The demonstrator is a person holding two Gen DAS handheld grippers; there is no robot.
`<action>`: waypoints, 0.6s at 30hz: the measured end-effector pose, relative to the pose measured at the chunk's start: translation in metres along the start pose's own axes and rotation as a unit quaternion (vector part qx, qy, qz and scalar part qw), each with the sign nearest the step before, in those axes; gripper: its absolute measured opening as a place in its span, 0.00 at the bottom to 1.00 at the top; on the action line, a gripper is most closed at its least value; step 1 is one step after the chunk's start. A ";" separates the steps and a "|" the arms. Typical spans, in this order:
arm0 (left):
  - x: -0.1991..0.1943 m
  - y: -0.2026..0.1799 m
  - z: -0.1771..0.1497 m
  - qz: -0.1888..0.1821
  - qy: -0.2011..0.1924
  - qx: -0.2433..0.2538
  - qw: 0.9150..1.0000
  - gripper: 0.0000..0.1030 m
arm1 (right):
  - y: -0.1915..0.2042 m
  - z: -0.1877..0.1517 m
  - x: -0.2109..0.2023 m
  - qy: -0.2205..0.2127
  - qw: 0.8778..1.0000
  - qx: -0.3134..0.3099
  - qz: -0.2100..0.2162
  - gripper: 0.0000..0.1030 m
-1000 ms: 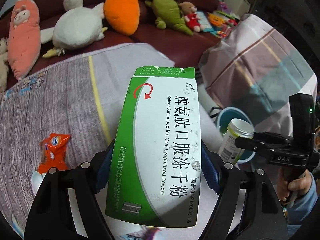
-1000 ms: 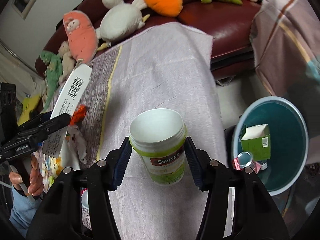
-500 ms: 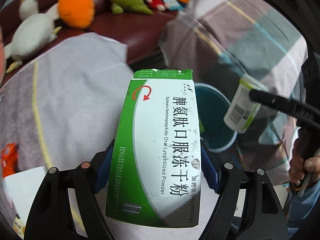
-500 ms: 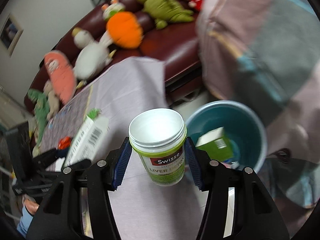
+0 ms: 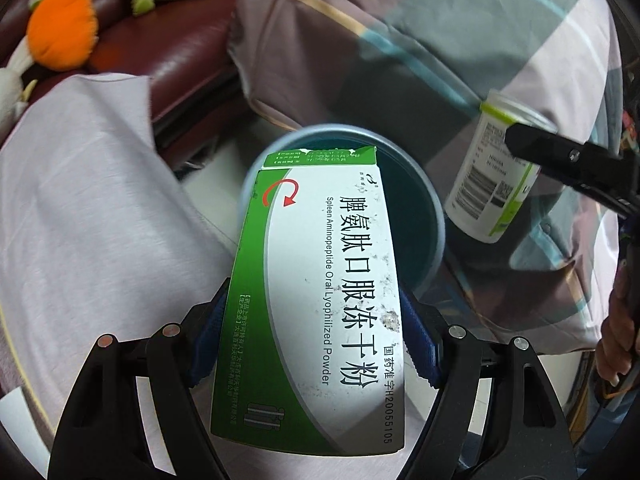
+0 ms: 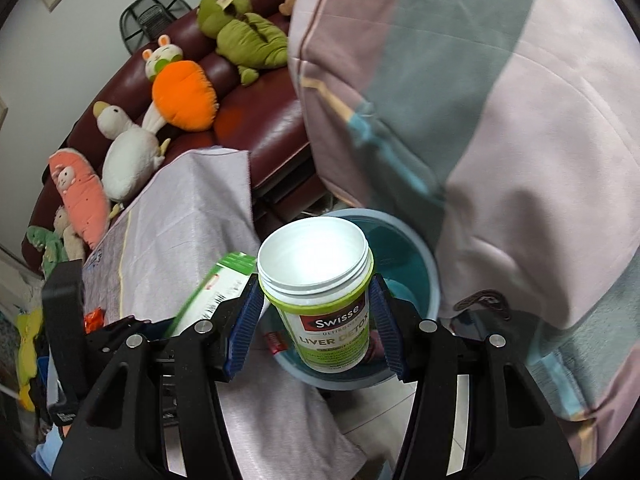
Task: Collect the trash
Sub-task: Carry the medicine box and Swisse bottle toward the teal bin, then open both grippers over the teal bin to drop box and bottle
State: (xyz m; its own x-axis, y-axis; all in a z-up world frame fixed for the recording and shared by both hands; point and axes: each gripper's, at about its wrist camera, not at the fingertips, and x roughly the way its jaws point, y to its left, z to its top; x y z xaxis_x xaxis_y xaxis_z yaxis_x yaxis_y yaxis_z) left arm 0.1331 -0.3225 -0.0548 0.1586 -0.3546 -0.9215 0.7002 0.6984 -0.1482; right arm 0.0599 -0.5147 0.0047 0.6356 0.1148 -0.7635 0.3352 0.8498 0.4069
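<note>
A: How far along is the trash collecting?

B: Partway, I judge. Beyond both grippers sits the teal bin [image 6: 434, 276], on the floor between the cloth-covered surface [image 5: 88, 208] and a checked blanket [image 6: 500, 128]. Something lies in the bin already, a red-labelled bit and a dark shape low behind the bottle, too hidden to name. Two pieces are in hand, neither dropped yet. At least one orange wrapper [image 6: 94, 318] is on the surface, far to the left of the right gripper, so more is left.

A: What does the left gripper have?

B: The left gripper [image 5: 316, 344] is clamped across the width of a green-and-white medicine box [image 5: 320, 300], its blue pads pressing both long edges, jaws standing wide because the box is wide. The torn top end of the box reaches out ahead of the fingers, over the near rim of the bin.

A: And the right?

B: The right gripper [image 6: 316, 316] is closed about halfway on an open, lidless supplement bottle [image 6: 320, 280], pads at its shoulder, mouth toward the camera. The bin lies directly beyond and beneath it.

A: Poses?

B: Both point steeply downward at the bin. From the left view the bottle hangs off to the right, by the bin's far rim, with a hand [image 5: 616, 344] lower right on that handle.
</note>
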 end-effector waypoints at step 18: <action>0.038 -0.004 0.014 0.009 0.029 -0.009 0.999 0.75 | -0.024 0.004 0.034 0.037 0.999 0.008 -0.003 0.63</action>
State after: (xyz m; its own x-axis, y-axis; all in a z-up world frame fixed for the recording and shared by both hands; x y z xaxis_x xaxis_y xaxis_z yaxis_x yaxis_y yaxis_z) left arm 0.1466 -0.3475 -0.0841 0.1304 -0.3057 -0.9432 0.6843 0.7161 -0.1375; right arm 0.0764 -0.5330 -0.0293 0.5806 0.1489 -0.8005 0.3503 0.8418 0.4106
